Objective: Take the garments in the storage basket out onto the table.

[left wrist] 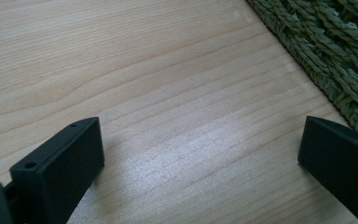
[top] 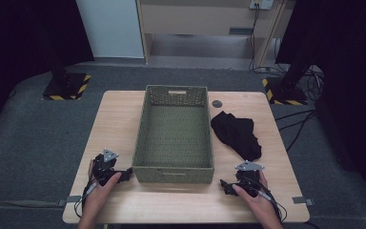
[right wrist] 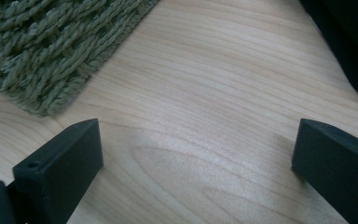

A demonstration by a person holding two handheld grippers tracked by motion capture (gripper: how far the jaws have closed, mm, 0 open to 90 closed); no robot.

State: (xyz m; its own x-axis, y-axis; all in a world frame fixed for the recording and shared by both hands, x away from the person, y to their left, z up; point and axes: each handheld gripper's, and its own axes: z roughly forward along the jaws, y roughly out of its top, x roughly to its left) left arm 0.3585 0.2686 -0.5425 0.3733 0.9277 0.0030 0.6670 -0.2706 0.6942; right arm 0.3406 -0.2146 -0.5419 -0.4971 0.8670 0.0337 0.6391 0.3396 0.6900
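Observation:
A green woven basket (top: 173, 168) stands empty in the middle of the wooden table (top: 119, 119). A crumpled black cloth (top: 236, 133) lies on the table just right of it. My left gripper (top: 125, 173) rests low by the basket's front left corner, and in the left gripper view its jaws (left wrist: 200, 154) stand open over bare wood beside the basket's weave (left wrist: 326, 42). My right gripper (top: 226, 186) sits by the front right corner. In the right gripper view it (right wrist: 198, 154) is open and holds nothing, with the basket (right wrist: 42, 46) at upper left and the cloth (right wrist: 349, 32) at upper right.
A small dark round disc (top: 217, 103) is set in the tabletop behind the cloth. On the grey floor beyond, two stand bases with yellow-black stripes (top: 66, 87) (top: 286, 90) flank the table, and cables (top: 300, 119) trail at the right.

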